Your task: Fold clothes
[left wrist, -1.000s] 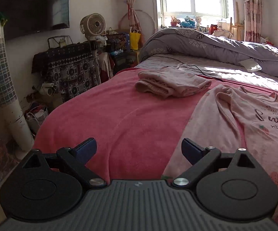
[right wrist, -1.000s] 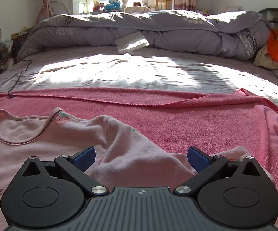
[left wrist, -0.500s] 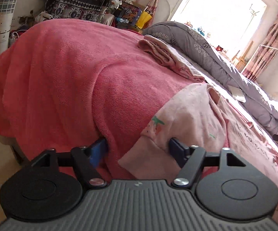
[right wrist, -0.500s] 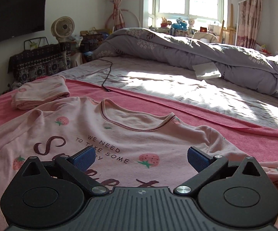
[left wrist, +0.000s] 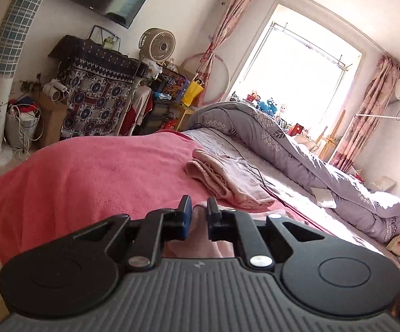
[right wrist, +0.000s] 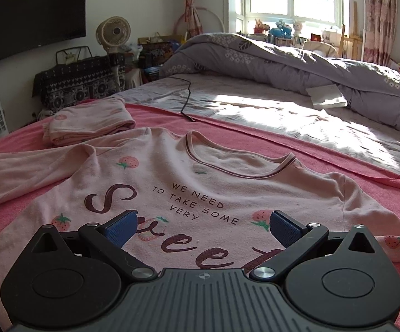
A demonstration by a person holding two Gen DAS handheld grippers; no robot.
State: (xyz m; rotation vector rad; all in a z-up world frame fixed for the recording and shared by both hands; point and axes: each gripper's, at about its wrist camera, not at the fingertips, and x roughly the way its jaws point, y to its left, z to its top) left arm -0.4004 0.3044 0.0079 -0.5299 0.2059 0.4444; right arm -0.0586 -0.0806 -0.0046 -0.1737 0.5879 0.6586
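Note:
A pink long-sleeved shirt (right wrist: 200, 182) with strawberry prints and dark lettering lies face up on the pink blanket (right wrist: 338, 149). Its one sleeve (right wrist: 20, 174) stretches off to the left. My right gripper (right wrist: 201, 222) hovers open just above the shirt's chest print, with nothing between its fingers. In the left wrist view my left gripper (left wrist: 199, 207) has its jaws closing, and a bunch of the shirt's pink cloth (left wrist: 198, 238) fills the narrow gap between the pads. A folded pink garment (left wrist: 222, 177) rests further up the blanket (left wrist: 103, 171).
A grey flowered duvet (right wrist: 283, 63) is heaped along the far side of the bed, with a white booklet (right wrist: 327, 96) against it. A black cable (right wrist: 186, 96) trails across the grey sheet. Left of the bed stand a fan (left wrist: 161, 45) and a cloth-covered cabinet (left wrist: 97, 96).
The left jaws went from wide open to nearly shut around the shirt's cloth at the bed edge, and that view rolled. The right view swung left onto the shirt's front.

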